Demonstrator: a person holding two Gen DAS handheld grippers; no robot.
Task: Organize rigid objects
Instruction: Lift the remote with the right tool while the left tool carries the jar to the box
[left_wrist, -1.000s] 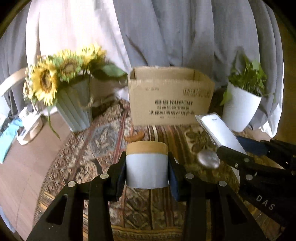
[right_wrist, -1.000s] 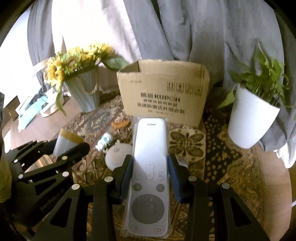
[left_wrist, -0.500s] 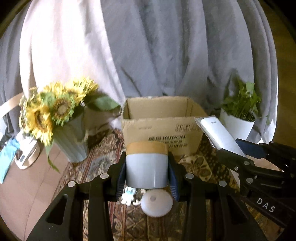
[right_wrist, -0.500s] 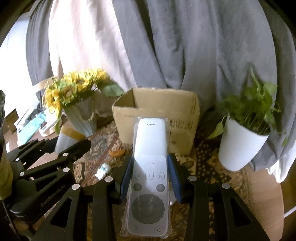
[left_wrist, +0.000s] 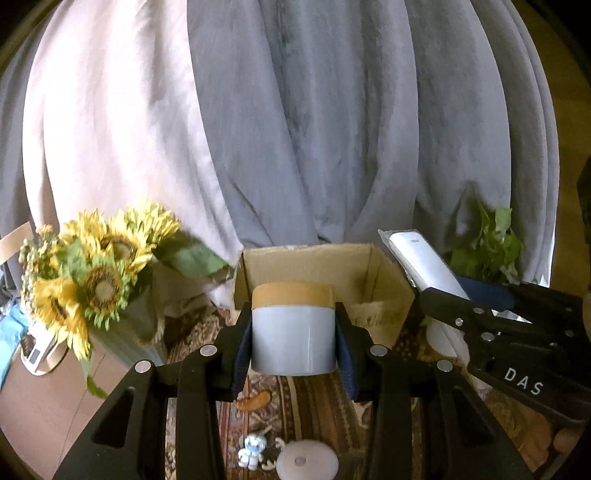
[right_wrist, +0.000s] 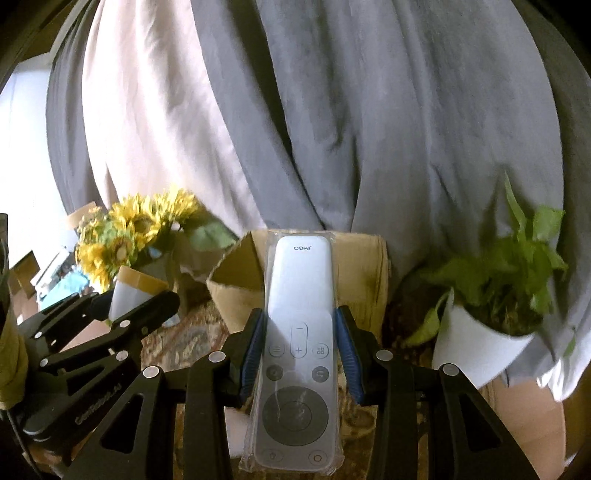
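My left gripper (left_wrist: 293, 332) is shut on a white jar with a tan lid (left_wrist: 293, 326), held in the air in front of an open cardboard box (left_wrist: 365, 277). My right gripper (right_wrist: 300, 350) is shut on a white remote in a clear sleeve (right_wrist: 297, 350), also held up before the cardboard box (right_wrist: 236, 295). The remote (left_wrist: 424, 266) and right gripper show at the right of the left wrist view. The jar (right_wrist: 131, 295) and left gripper show at the left of the right wrist view.
A sunflower vase (left_wrist: 92, 291) stands left of the box and a white potted plant (right_wrist: 487, 332) stands right of it. A small white figurine (left_wrist: 251, 446), a white round disc (left_wrist: 306, 461) and an orange piece (left_wrist: 255, 400) lie on the patterned cloth. Grey curtains hang behind.
Both grippers have risen with their objects and tilted up. The box now sits lower in view with its inside showing, and the disc and figurine have dropped to the bottom edge.
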